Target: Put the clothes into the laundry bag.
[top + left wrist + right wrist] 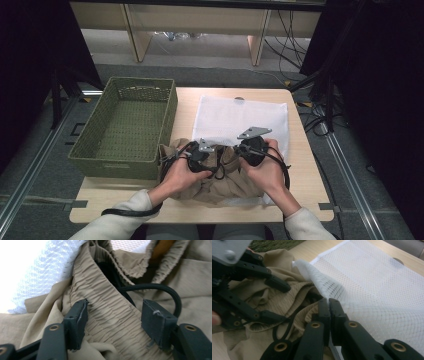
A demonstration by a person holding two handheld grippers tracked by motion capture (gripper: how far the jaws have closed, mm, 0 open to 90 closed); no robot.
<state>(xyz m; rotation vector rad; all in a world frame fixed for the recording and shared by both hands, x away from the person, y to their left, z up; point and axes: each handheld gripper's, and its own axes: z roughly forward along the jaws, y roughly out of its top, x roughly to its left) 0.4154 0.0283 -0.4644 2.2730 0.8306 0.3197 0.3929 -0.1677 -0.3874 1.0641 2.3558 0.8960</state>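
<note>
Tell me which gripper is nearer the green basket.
Left. The left gripper is over the tan garment right beside the basket; the right gripper sits farther off, shut on the white mesh bag.

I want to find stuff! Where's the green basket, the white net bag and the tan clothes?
green basket (169, 112), high view, on its right wall.
white net bag (372, 277), right gripper view, on its mesh.
tan clothes (110, 315), left gripper view, on the gathered waistband.
</note>
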